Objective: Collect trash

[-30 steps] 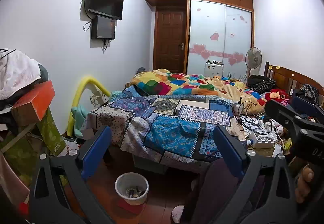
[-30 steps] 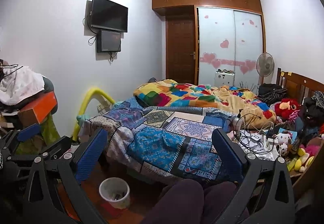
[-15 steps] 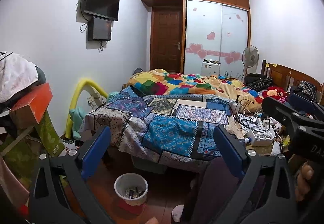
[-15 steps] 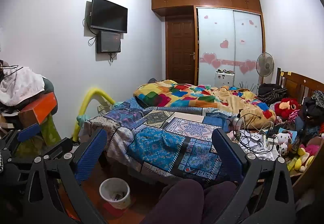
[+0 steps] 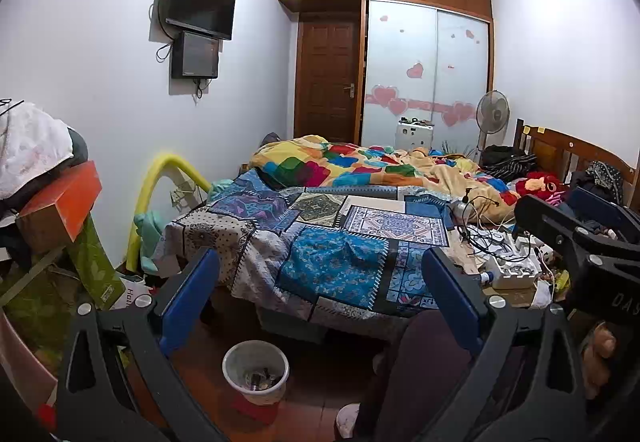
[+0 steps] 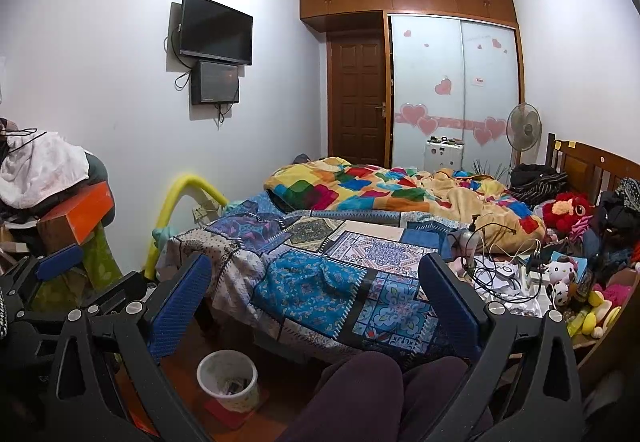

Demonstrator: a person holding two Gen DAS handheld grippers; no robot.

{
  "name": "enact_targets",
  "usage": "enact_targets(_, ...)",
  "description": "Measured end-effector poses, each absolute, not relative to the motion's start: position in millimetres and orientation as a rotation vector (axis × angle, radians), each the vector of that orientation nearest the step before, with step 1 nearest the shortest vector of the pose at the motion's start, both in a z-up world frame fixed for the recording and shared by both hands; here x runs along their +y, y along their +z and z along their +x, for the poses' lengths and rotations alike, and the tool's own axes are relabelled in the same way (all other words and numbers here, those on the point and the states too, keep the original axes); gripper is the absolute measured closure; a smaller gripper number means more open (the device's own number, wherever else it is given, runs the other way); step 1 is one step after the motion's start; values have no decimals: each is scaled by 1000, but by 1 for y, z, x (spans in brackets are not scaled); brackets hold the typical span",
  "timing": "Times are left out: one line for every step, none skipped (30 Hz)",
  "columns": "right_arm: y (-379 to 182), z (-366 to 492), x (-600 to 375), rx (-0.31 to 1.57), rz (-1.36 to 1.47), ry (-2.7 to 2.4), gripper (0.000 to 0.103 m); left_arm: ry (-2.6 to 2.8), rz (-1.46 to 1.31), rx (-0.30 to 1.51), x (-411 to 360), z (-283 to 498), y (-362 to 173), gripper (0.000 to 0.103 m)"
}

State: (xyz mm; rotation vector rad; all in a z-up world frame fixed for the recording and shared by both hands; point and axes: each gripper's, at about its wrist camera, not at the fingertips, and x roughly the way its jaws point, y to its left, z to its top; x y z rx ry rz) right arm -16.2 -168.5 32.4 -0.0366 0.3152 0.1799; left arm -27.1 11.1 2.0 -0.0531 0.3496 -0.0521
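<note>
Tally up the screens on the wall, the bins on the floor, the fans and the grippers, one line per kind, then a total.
Wall screens: 2, the television and the smaller screen under it.
Waste bin: 1
Standing fan: 1
Grippers: 2, left gripper and right gripper, both open and empty.
Total: 6

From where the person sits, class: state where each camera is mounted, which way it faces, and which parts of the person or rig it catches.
Left wrist: on the left gripper, facing the patchwork bed; shows open blue fingers, the right gripper, a knee.
Right wrist: on the right gripper, facing the same way; shows open fingers, the left gripper, both knees.
Shared: bed, white bin, door.
</note>
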Motion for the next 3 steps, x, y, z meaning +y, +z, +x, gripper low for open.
enact_targets(32,-16,-168,316,-36,179,0,-52,-53,350,11,-27,2,1)
enact_targets(32,-16,-169,317,-35,179,0,-51,-53,350,11,-26,2,1)
enact_targets(32,-16,-169,317,-35,180,0,-52,-53,351,11,-27,1,1)
